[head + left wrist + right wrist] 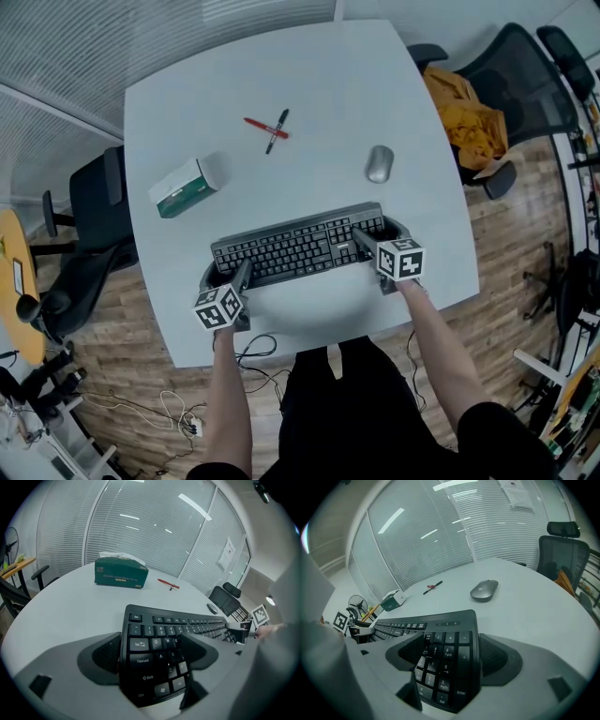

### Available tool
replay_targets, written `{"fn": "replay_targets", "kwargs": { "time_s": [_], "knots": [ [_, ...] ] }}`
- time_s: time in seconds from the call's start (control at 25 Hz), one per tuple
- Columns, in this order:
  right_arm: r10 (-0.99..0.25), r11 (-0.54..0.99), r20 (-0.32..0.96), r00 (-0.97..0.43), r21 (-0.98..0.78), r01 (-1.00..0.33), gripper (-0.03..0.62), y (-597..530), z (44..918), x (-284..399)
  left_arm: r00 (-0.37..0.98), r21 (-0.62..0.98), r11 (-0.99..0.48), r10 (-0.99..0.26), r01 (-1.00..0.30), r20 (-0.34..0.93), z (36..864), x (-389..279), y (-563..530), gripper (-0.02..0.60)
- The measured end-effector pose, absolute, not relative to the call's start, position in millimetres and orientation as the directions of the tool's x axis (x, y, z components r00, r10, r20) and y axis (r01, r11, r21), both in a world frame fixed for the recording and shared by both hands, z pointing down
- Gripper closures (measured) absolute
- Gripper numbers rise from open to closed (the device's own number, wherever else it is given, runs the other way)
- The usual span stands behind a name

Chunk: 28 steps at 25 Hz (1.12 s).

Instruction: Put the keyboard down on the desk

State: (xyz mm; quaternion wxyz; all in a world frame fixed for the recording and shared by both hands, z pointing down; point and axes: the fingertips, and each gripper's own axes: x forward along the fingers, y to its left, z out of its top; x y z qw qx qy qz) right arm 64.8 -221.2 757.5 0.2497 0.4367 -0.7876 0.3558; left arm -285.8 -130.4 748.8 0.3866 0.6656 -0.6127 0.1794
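A black keyboard (298,247) lies level across the near part of the white desk (328,75), held at both ends. My left gripper (231,277) is shut on its left end, with its jaws over the Tab and Shift keys (140,660) in the left gripper view. My right gripper (373,236) is shut on the right end, clamping the number pad (440,665) from both sides. I cannot tell whether the keyboard's underside touches the desk.
A grey mouse (379,163) sits behind the keyboard's right end. A green tissue box (187,187) is at the left, and a red and a black pen (269,128) lie crossed farther back. Office chairs stand on both sides, one with an orange cloth (469,117).
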Motion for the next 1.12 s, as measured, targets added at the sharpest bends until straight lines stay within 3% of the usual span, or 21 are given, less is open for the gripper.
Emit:
{"fn": "replay_targets", "kwargs": {
  "time_s": [1.12],
  "knots": [
    [-0.564, 0.383, 0.672, -0.480, -0.301, -0.873, 0.225, -205.4, 719.8, 77.6, 0.141, 0.242, 0.057, -0.677, -0.969, 0.722, 727.9, -284.3, -111.7, 0.192]
  ]
}}
